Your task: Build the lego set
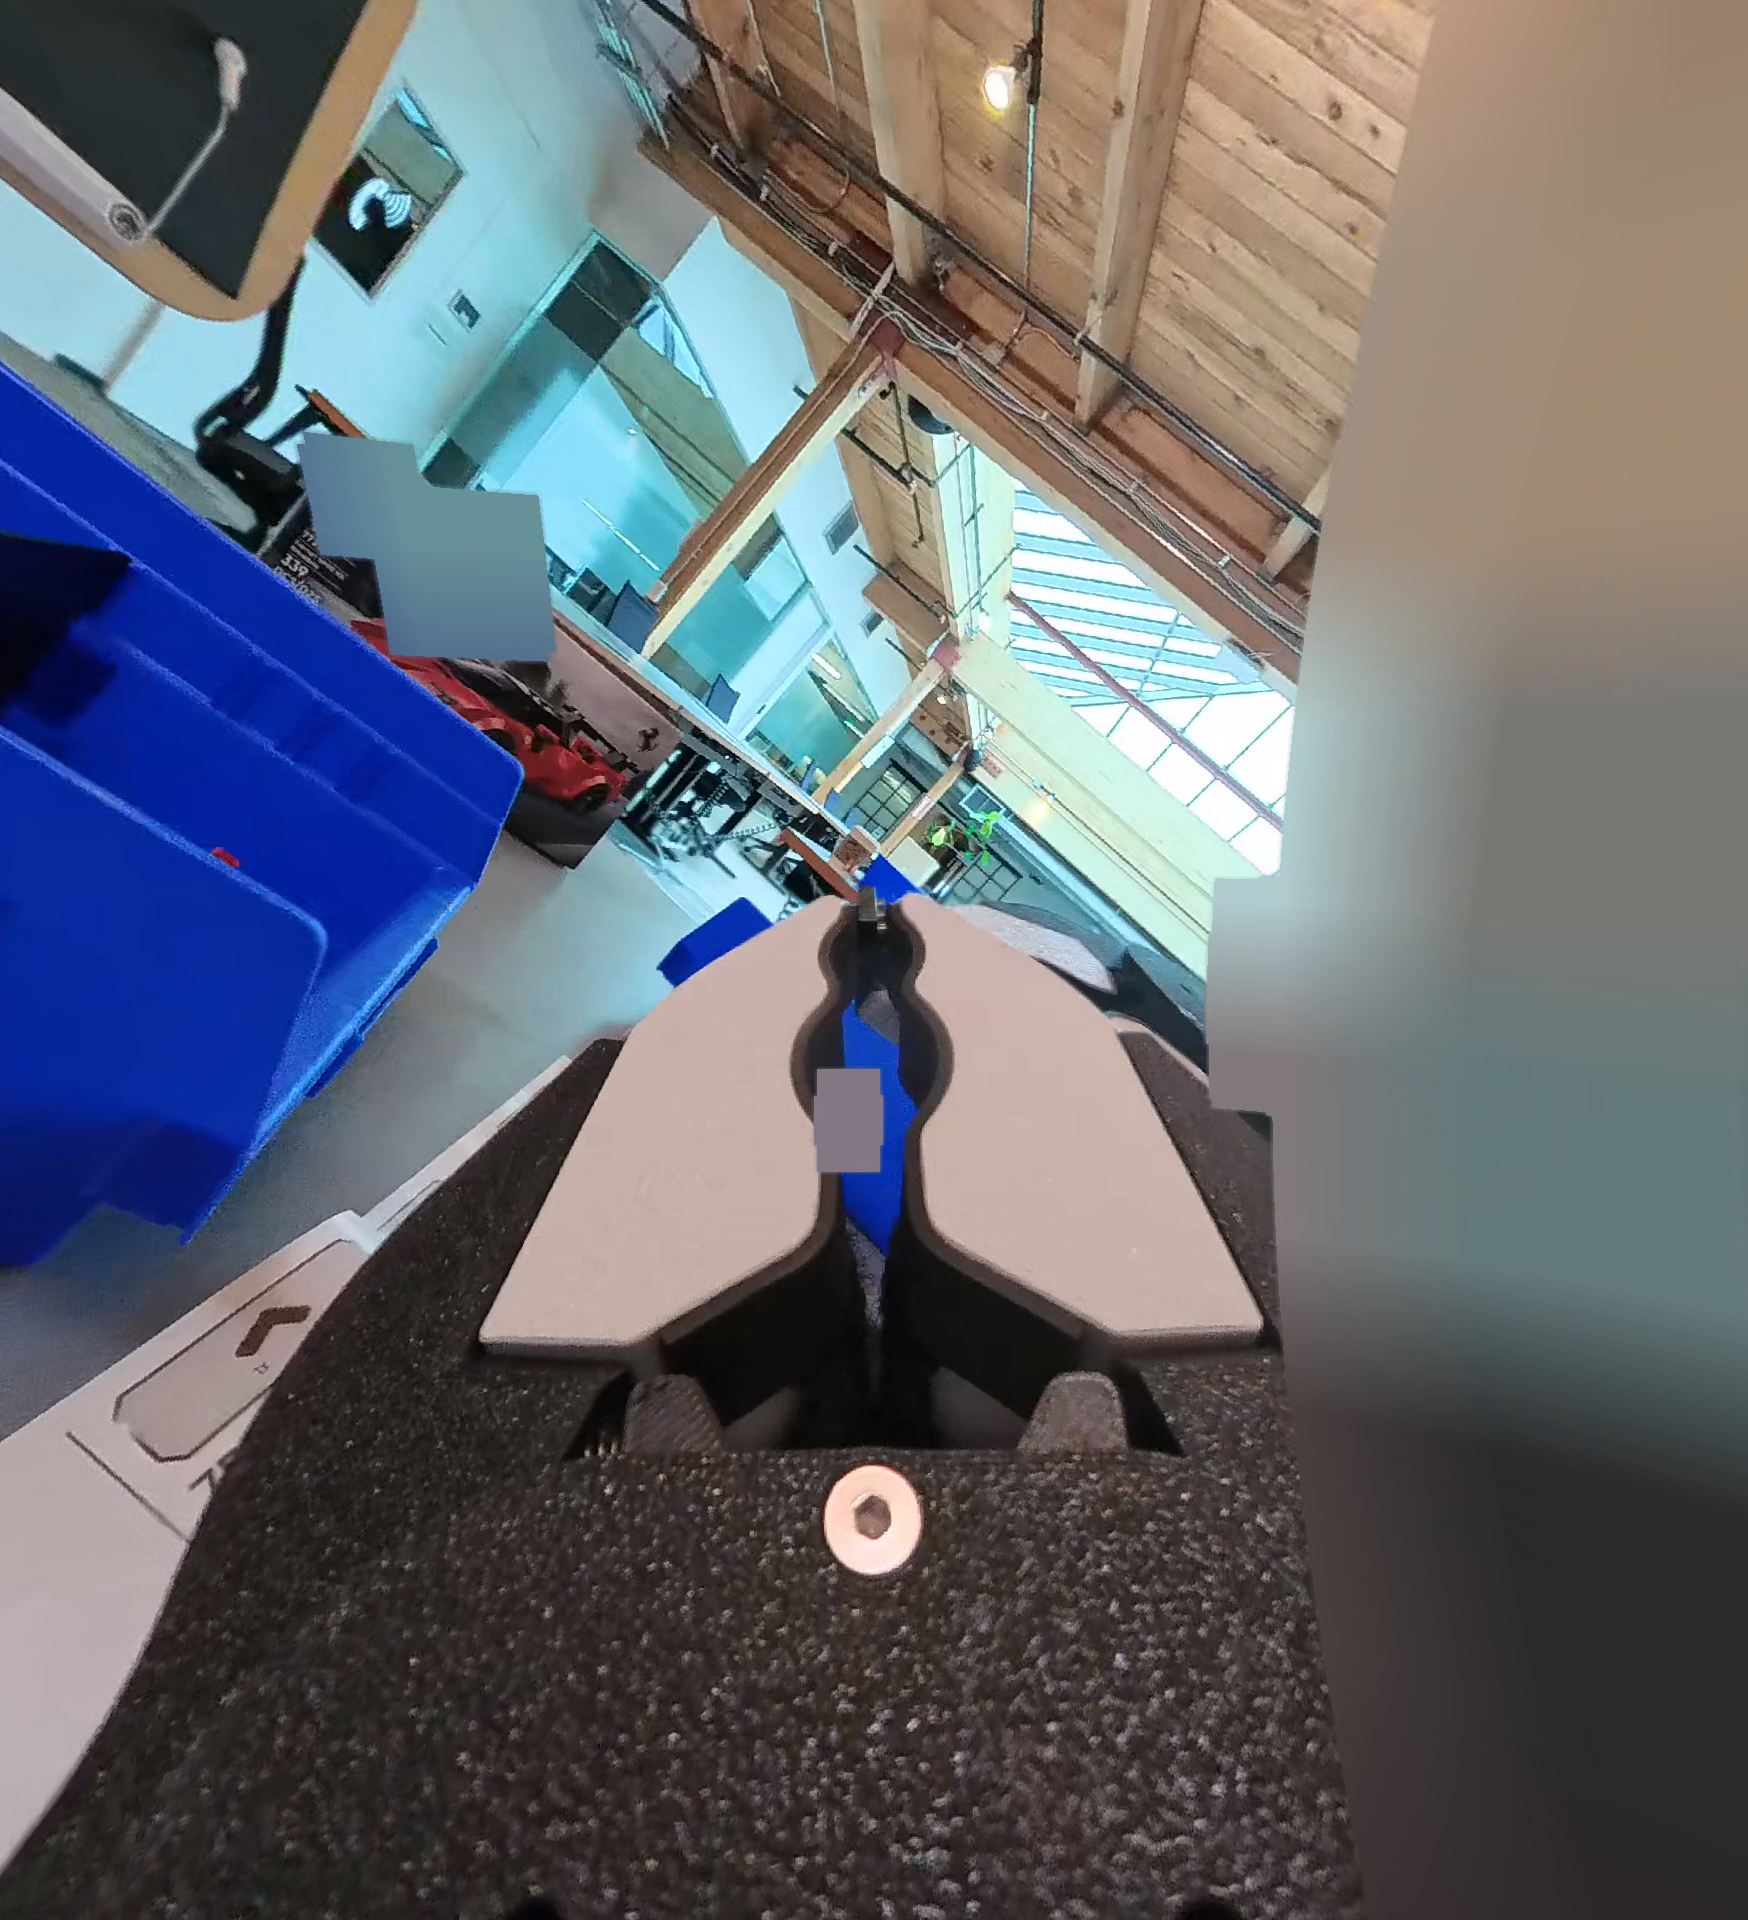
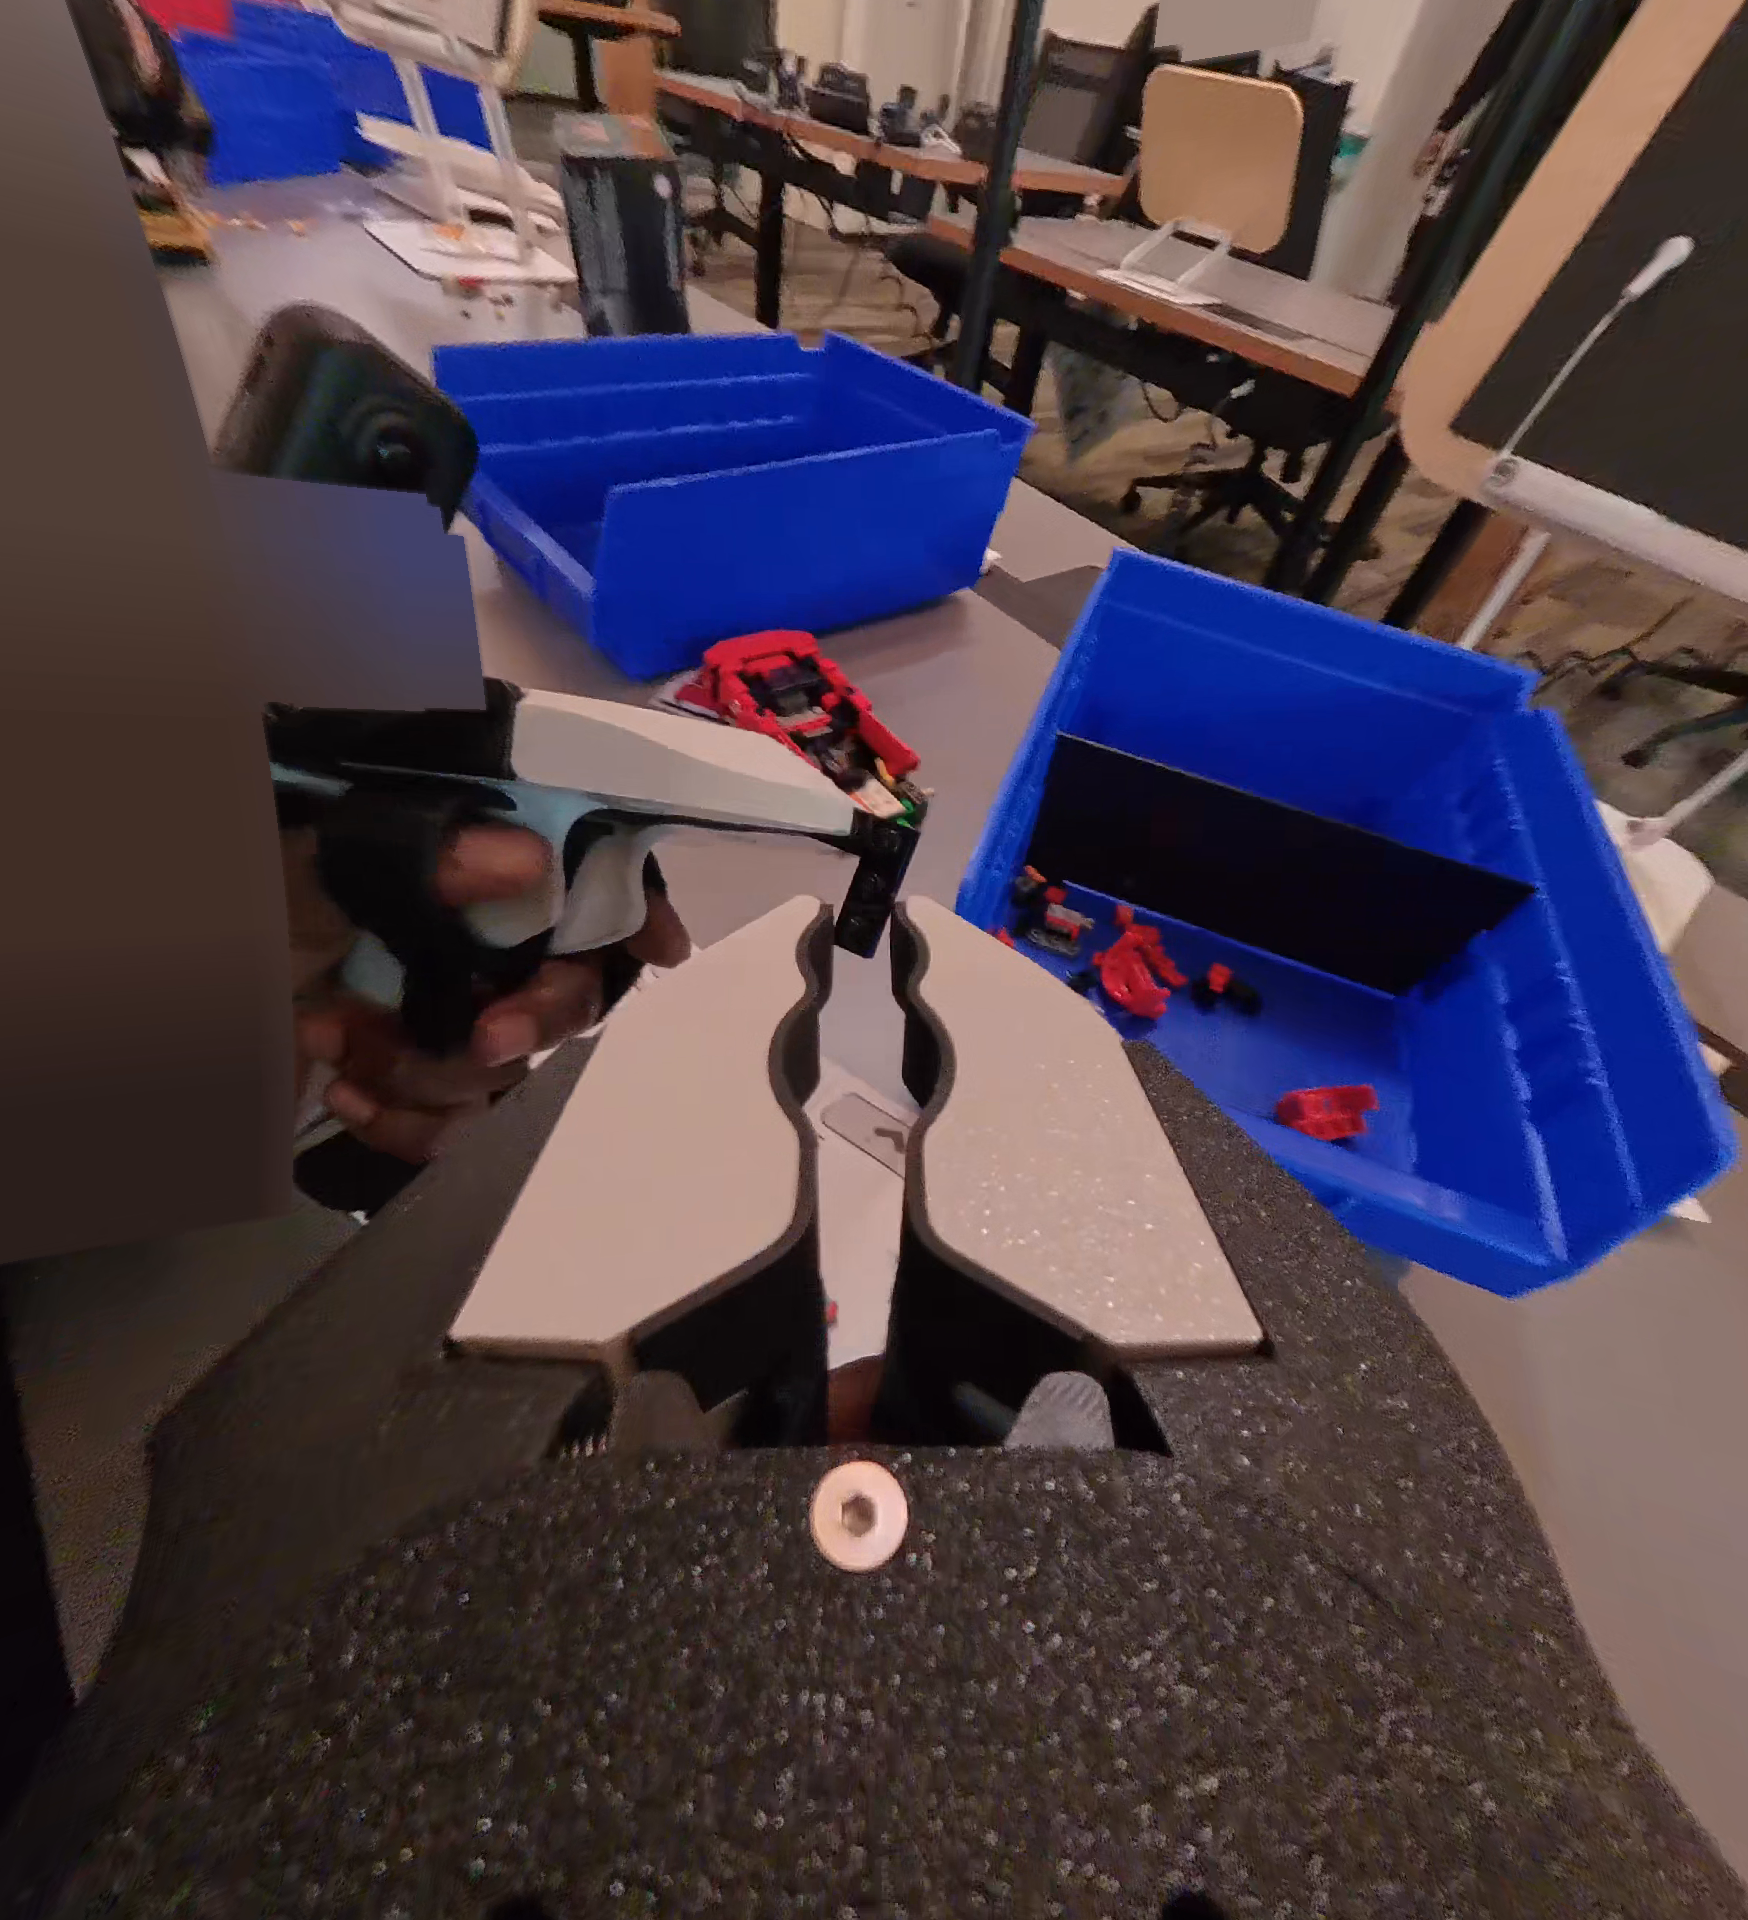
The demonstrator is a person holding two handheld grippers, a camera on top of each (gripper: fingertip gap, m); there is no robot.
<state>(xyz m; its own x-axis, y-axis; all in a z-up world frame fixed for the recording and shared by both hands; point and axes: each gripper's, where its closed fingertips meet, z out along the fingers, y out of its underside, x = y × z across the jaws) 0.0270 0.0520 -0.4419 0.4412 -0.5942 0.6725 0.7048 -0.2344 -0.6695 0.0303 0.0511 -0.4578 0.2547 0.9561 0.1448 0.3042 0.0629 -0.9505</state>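
My left gripper (image 1: 872, 914) is shut on a black beam with holes (image 1: 868, 916), seen only as a sliver at its tips. In the right wrist view the left gripper (image 2: 875, 821) comes in from the left, held by a hand, and the black beam (image 2: 875, 883) hangs down from its tips. My right gripper (image 2: 862, 920) is open, its fingertips on either side of the beam's lower end, not closed on it. A partly built red car (image 2: 797, 696) sits on the grey table (image 2: 963, 665) behind.
A blue bin (image 2: 1472, 1164) at the right holds several red and black pieces (image 2: 1140, 961) and a black divider. A second blue bin (image 2: 735, 488) stands farther back; it also fills the left of the left wrist view (image 1: 174, 831). A paper sheet (image 1: 39, 1538) lies below. My left and right fingertips are right by each other.
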